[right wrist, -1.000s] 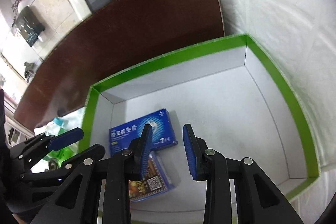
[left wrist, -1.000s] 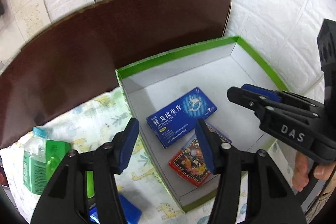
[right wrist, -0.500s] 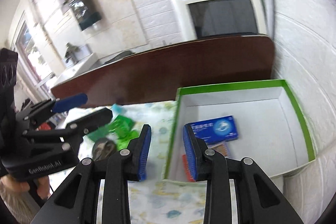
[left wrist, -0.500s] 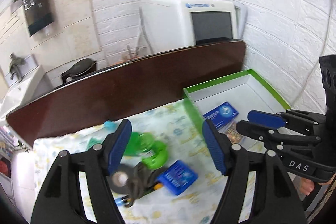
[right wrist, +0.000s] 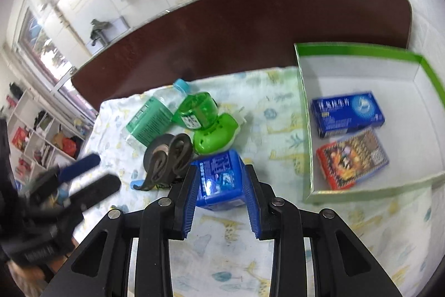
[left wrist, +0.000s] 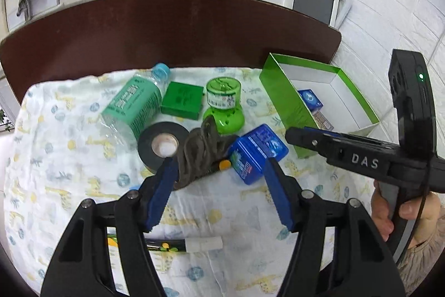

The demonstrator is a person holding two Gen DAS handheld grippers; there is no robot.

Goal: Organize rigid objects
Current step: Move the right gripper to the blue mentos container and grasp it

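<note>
A green box [left wrist: 289, 107] [right wrist: 301, 113] with a white inside stands at the right of the cloth. It holds a blue medicine carton [right wrist: 347, 113] and a red patterned pack [right wrist: 351, 157]. A blue plastic case [left wrist: 257, 153] [right wrist: 219, 180] lies on the cloth. My right gripper [right wrist: 219, 202] is open, its pads either side of the blue case's near end, apart from it. My left gripper [left wrist: 219, 191] is open and empty above the cloth, just short of a black tape roll [left wrist: 162, 145] and a dark strap [left wrist: 200, 152].
A green-labelled bottle [left wrist: 136, 107], a flat green box [left wrist: 182, 100] and a green plastic dispenser [left wrist: 224, 105] lie behind the tape. A marker pen [left wrist: 180, 244] lies near the front. A brown board [left wrist: 167, 29] backs the patterned cloth [left wrist: 69, 157]. White brick wall is at the right.
Both grippers pulled back from over the green box and swung left to the loose objects. The right gripper opened wider and now straddles the blue case.
</note>
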